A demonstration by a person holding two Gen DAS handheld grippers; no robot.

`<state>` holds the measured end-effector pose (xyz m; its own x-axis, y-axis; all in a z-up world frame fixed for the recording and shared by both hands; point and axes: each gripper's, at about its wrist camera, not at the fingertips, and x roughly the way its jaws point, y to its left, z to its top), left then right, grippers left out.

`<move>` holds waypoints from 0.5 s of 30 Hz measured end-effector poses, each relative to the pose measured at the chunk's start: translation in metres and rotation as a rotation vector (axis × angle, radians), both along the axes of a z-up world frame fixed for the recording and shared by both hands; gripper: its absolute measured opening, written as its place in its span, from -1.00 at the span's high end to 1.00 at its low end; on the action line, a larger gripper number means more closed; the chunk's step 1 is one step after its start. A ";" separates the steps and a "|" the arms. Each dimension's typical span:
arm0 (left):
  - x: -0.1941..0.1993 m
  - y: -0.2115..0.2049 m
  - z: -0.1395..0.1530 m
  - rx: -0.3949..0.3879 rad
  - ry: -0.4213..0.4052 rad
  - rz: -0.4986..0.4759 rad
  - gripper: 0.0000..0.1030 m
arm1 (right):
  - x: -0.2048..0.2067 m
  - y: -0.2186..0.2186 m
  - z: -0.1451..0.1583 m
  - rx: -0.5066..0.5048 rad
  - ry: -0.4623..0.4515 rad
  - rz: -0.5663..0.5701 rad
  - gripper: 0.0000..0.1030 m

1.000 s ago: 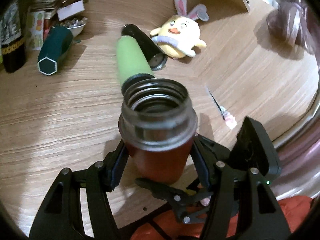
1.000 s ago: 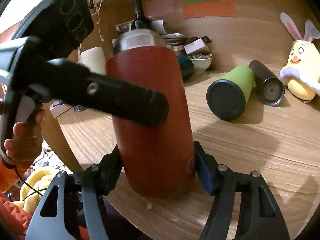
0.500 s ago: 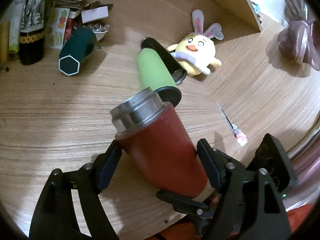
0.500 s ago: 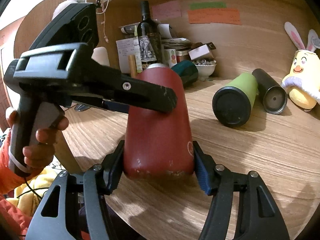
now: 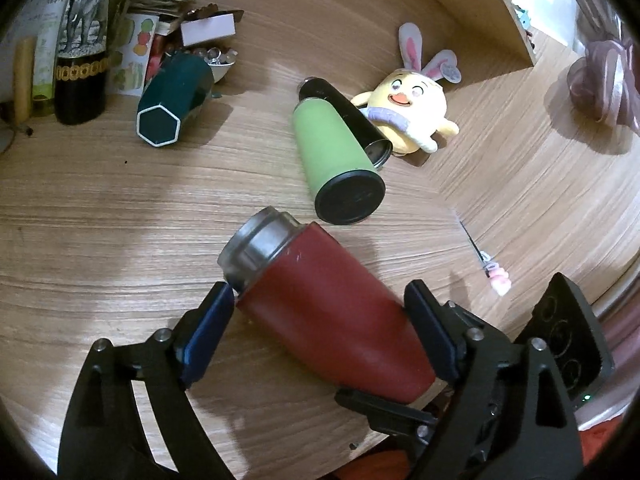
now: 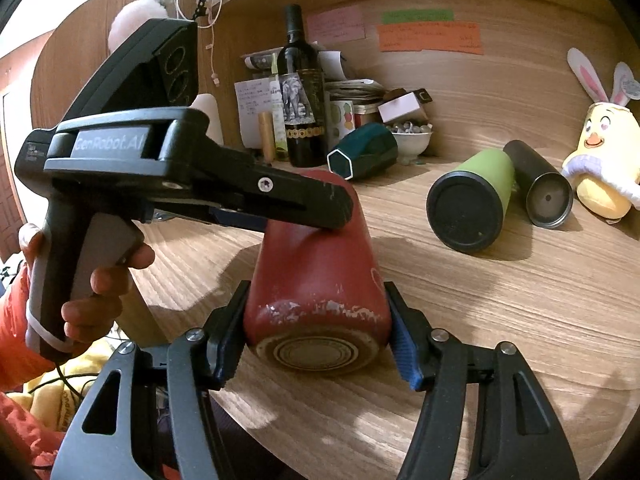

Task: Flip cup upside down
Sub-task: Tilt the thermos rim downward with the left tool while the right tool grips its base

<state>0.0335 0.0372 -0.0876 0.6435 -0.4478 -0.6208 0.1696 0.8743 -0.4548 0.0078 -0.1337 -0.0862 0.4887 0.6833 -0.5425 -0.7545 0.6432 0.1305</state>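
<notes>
The red cup [image 5: 328, 312] with a steel threaded mouth [image 5: 256, 240] is tipped over, almost lying, mouth pointing away over the wooden table [image 5: 100, 220]. In the right wrist view its scuffed base [image 6: 316, 354] faces the camera. My left gripper [image 5: 320, 328] is shut on the cup's body, one pad near the neck, one near the base. My right gripper [image 6: 316, 336] is shut on the cup near its base, pads pressing both sides. The left gripper's body [image 6: 160, 168] crosses over the cup in the right wrist view.
A green tumbler [image 5: 336, 160] and a black tube [image 5: 348, 120] lie just beyond the cup, beside a yellow bunny plush [image 5: 412, 112]. A dark green hexagonal box [image 5: 172, 104], a wine bottle [image 5: 80, 52] and clutter stand at the back left. A small pen [image 5: 486, 260] lies at the right.
The cup has tipped from upright to nearly lying, its mouth swinging away and down and its base turning toward the right gripper. Both grippers have stayed shut on it.
</notes>
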 end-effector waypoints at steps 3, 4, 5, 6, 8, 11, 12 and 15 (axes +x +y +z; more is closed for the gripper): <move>-0.004 -0.004 0.003 0.053 -0.014 0.005 -0.74 | 0.001 -0.002 0.000 0.007 0.007 0.010 -0.14; -0.006 -0.006 0.005 0.076 -0.017 0.003 -0.74 | 0.001 -0.002 0.000 0.008 0.008 0.012 -0.14; -0.007 -0.007 0.007 0.093 -0.022 0.003 -0.74 | 0.001 -0.003 0.000 0.009 0.009 0.012 -0.14; -0.008 -0.009 0.010 0.123 -0.031 0.007 -0.74 | 0.001 -0.003 -0.001 0.010 0.011 0.012 -0.14; -0.013 -0.015 0.016 0.194 -0.062 0.018 -0.73 | 0.003 -0.003 -0.001 0.015 0.020 0.011 -0.14; -0.020 -0.030 0.022 0.276 -0.105 0.014 -0.64 | 0.004 -0.004 -0.003 0.024 0.046 0.009 -0.14; -0.023 -0.034 0.023 0.307 -0.119 0.013 -0.50 | 0.005 -0.005 -0.004 0.027 0.060 0.009 -0.14; -0.032 -0.047 0.027 0.377 -0.161 0.011 -0.29 | 0.004 -0.008 -0.004 0.043 0.065 0.002 -0.14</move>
<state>0.0018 -0.0097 -0.0605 0.7490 -0.2008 -0.6314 0.2023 0.9768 -0.0707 0.0119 -0.1419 -0.0901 0.4518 0.7076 -0.5434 -0.7448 0.6344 0.2068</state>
